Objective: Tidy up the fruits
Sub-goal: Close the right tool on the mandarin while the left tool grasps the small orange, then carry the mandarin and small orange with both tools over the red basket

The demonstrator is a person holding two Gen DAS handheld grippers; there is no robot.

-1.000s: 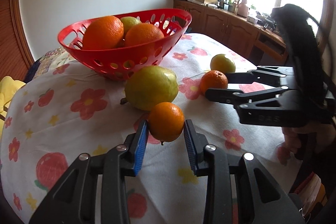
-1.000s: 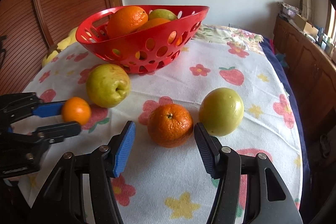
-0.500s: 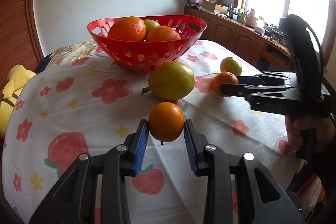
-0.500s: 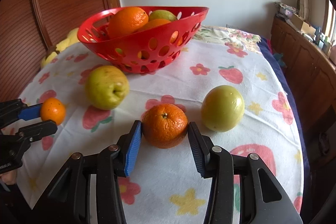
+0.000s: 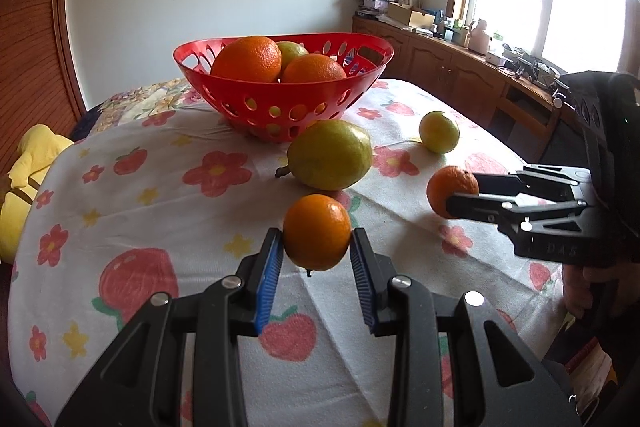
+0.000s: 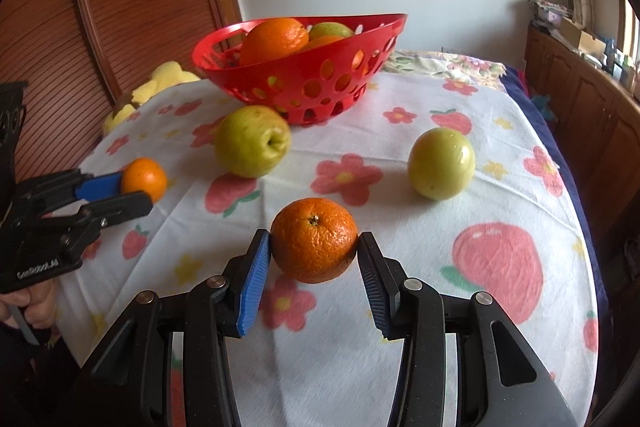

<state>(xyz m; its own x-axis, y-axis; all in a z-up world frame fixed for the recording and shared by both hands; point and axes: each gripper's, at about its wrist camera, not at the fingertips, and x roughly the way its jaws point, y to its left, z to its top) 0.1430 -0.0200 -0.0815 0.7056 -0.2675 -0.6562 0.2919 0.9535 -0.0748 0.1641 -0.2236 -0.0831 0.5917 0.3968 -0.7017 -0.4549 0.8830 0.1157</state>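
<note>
My left gripper [image 5: 317, 253] is shut on a small orange [image 5: 317, 231] and holds it above the flowered tablecloth. My right gripper [image 6: 314, 253] is shut on a rough-skinned orange [image 6: 314, 245], also lifted off the cloth. Each gripper shows in the other's view: the right one [image 5: 460, 201] with its orange [image 5: 450, 189], the left one [image 6: 132, 193] with its orange [image 6: 144, 179]. A red perforated basket [image 5: 288, 107] at the back holds two oranges and a green fruit; it also shows in the right wrist view [image 6: 304, 83].
A large green-yellow pear [image 5: 330, 155] lies in front of the basket and a smaller green fruit [image 5: 439, 131] lies to the right. They also show in the right wrist view [image 6: 252, 141] [image 6: 441, 163]. A yellow soft toy [image 5: 28, 171] sits at the table's left edge.
Both grippers closed on their oranges and lifted them off the cloth. Both have pulled back and up, so the basket looks farther away.
</note>
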